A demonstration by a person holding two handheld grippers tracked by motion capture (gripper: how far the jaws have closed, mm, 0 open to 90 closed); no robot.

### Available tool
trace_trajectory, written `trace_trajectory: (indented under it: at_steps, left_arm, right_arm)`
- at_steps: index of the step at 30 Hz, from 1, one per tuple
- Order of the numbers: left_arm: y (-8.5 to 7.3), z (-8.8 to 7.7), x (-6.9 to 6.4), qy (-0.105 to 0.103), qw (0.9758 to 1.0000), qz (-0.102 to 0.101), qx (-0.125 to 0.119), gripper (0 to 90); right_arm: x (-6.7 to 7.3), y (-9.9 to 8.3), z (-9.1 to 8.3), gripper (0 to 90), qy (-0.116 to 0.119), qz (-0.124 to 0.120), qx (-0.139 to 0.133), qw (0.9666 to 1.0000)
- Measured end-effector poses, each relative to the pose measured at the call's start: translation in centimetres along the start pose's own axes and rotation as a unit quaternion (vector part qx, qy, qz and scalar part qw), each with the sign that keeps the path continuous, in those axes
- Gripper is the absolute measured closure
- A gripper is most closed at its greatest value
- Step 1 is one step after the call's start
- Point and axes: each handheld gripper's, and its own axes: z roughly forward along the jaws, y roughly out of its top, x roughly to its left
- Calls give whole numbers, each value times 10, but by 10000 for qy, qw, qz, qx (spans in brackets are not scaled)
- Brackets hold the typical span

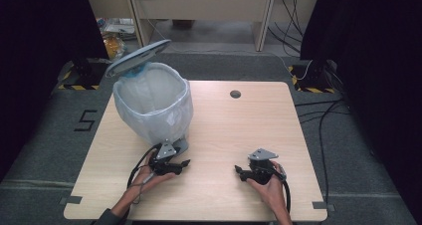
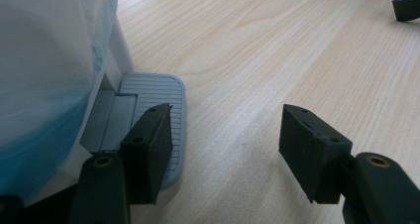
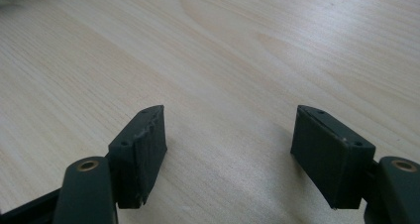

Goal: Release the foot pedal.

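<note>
The pedal bin [image 1: 152, 110] stands on the far left part of the table [image 1: 224, 135], its grey lid [image 1: 137, 57] is lifted and tilted backward, and a thin white bag [image 1: 171, 118] is pulled over its rim and hangs down around the body. At its foot the grey ribbed pedal [image 2: 158, 105] comes out low over the wood. We judge the bin as light and rather stiff plastic, so it may slide on the smooth table when it is pushed; the bag is soft and slippery and gives no firm hold. The better place to act is the pedal, pressed from above, or the hard rim under the bag. Our left gripper [image 1: 174, 164] is just beside the pedal, one of its jaws lies over the pedal edge, and the jaws stand apart with nothing between them. Our right gripper [image 1: 246, 172] rests well apart on the right side of the table, with the jaws also spread and empty, above bare wood.
</note>
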Motion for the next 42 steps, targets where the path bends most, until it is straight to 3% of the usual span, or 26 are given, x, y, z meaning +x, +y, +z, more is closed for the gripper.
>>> trace_trajectory:
  at_steps: [6, 9, 21, 32, 42]
  left_arm:
    - [0, 0, -1, 9, 10000, 23, 13, 373]
    - [2, 0, -1, -1, 9998, 140, 115, 372]
    - [3, 0, -4, 125, 9997, 220, 55, 363]
    - [4, -2, -3, 58, 10000, 58, -25, 355]
    - [8, -6, -3, 102, 9998, 116, -105, 354]
  right_arm:
    - [0, 0, 0, 295, 0, -1, 1, 10000]
    - [0, 0, 0, 295, 0, 0, 0, 10000]
    - [1, 0, 0, 293, 2, 29, 10, 10000]
    - [0, 0, 0, 289, 9, 19, 11, 10000]
    - [-1, 0, 0, 288, 59, -29, 15, 10000]
